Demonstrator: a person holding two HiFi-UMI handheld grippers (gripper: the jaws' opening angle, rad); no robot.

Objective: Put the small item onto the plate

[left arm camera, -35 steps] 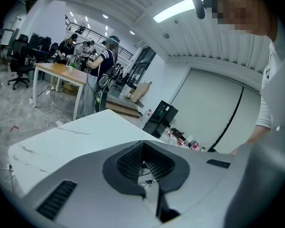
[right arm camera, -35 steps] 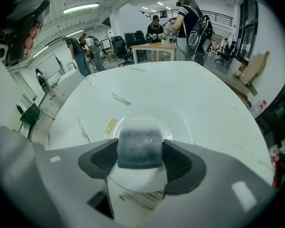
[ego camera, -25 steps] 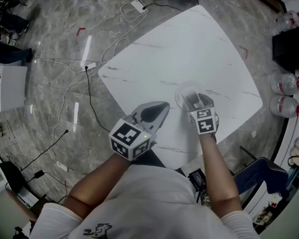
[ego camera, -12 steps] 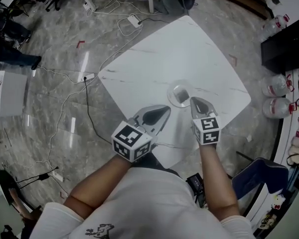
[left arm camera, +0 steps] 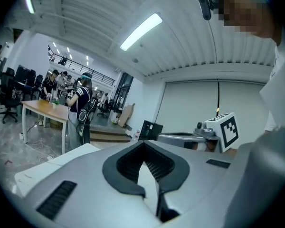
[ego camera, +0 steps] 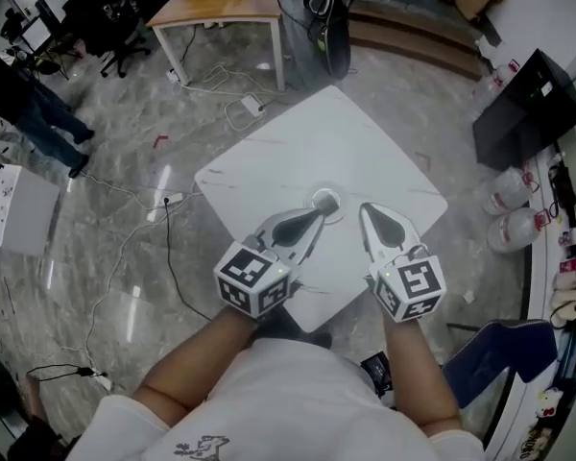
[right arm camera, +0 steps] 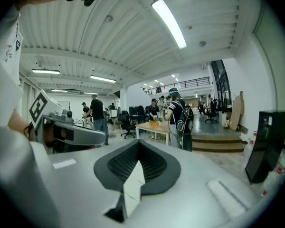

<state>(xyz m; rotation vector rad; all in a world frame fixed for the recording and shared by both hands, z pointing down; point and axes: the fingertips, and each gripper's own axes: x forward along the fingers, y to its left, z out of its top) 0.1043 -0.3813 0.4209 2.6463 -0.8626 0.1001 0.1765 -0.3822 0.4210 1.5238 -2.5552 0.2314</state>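
Observation:
A small clear plate [ego camera: 338, 198] sits mid-table on the white marble table [ego camera: 269, 176], with a small grey item [ego camera: 324, 201] lying on it. My left gripper [ego camera: 317, 217] hovers just near of the plate, its tip overlapping the plate's near rim in the head view. It is shut and empty [left arm camera: 143, 145]. My right gripper [ego camera: 365, 209] hangs to the right of the plate, apart from it. Its jaws [right arm camera: 137, 145] are shut with nothing between them. Both gripper views look level across the room, so neither shows the plate.
A wooden desk [ego camera: 221, 3] with a person beside it stands beyond the table. Cables and a power strip [ego camera: 245, 107] lie on the floor at left. A black box [ego camera: 518, 109], water bottles [ego camera: 514, 224] and a blue chair [ego camera: 499, 349] are at the right.
My right gripper, which was over the plate, shut and drew back toward me, leaving the item on the plate. Both grippers and the head view rose away from the table.

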